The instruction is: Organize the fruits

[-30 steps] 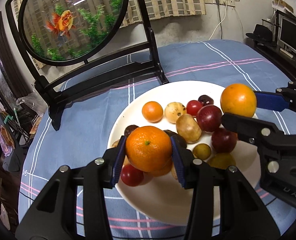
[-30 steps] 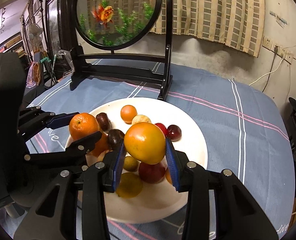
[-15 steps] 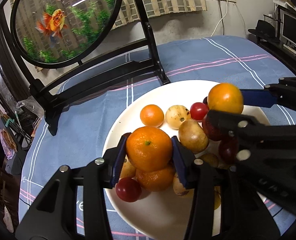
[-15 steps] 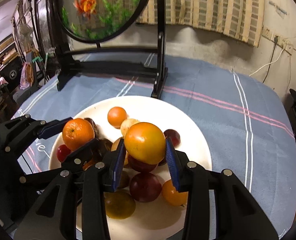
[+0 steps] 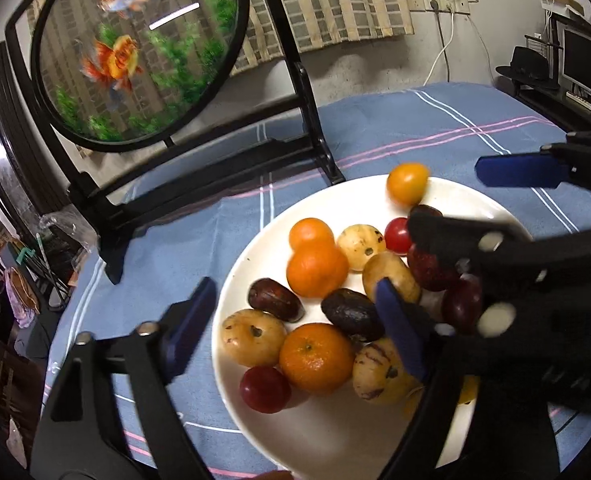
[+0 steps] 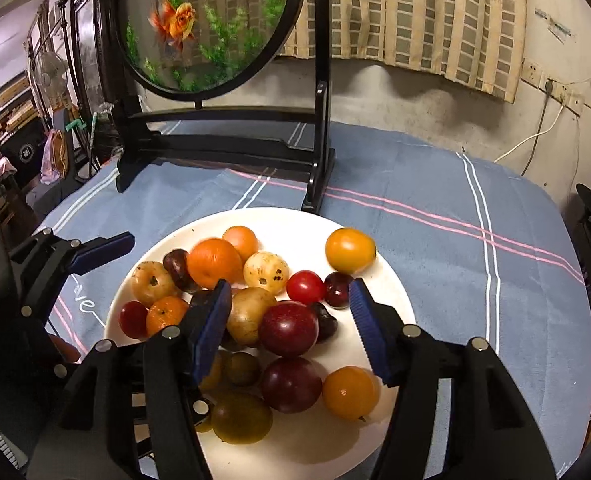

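Note:
A white plate [image 5: 263,240] [image 6: 391,280] on the blue cloth holds several fruits: oranges, yellow loquats, red and dark plums, cherry tomatoes. My left gripper [image 5: 295,320] is open and empty above the plate's left part; an orange [image 5: 317,270] [image 6: 214,263] lies on the plate beyond its fingers. My right gripper [image 6: 291,312] is open and empty over the plate's middle, above a red plum [image 6: 288,328]. A yellow-orange fruit [image 6: 350,250] [image 5: 407,183] rests near the plate's far rim.
A round fish-picture screen on a black stand [image 5: 199,184] [image 6: 223,148] stands on the table behind the plate. The blue striped cloth [image 6: 475,240] spreads to the right. Furniture and clutter sit beyond the table's left edge.
Both grippers opened. The left one let go of its orange, which now lies among the fruits. The right one released the yellow-orange fruit, which now rests near the plate's far rim.

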Tool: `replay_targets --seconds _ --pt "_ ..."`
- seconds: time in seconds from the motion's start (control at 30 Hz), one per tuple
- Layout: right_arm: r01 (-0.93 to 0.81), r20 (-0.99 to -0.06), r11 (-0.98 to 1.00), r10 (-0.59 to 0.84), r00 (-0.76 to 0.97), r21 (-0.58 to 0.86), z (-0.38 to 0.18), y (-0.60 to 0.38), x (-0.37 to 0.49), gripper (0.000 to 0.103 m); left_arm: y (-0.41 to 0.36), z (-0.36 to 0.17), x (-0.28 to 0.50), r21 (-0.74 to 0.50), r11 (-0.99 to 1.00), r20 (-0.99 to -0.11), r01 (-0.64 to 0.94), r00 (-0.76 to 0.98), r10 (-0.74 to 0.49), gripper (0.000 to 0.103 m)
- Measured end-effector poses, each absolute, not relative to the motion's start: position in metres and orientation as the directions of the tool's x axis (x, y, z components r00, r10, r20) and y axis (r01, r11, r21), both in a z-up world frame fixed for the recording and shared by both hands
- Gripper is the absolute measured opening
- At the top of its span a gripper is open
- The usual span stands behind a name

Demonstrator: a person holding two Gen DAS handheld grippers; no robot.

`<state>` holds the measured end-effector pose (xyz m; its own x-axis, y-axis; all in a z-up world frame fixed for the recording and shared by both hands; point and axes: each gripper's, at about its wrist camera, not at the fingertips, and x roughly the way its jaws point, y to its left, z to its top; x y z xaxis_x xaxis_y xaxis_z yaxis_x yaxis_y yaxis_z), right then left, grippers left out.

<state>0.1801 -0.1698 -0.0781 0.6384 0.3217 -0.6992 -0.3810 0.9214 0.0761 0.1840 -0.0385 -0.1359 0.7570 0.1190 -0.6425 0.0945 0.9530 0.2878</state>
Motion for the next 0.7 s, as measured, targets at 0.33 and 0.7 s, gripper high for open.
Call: replay_targets --seconds 0.33,0.7 --pt "-0.358 -0.637 0.927 0.342 0.691 0.109 -0.046 -0.21 0.122 0.061 -0.038 -0.095 0.125 0.284 0.958 -0.508 0.046 0.854 0.11 0.101" --pt "-0.343 -0.612 0.925 0.368 0.7 0.163 -0.042 -0.245 0.04 0.061 -0.054 -0.04 0.037 0.223 0.973 -0.402 0.056 0.915 0.039 0.101"
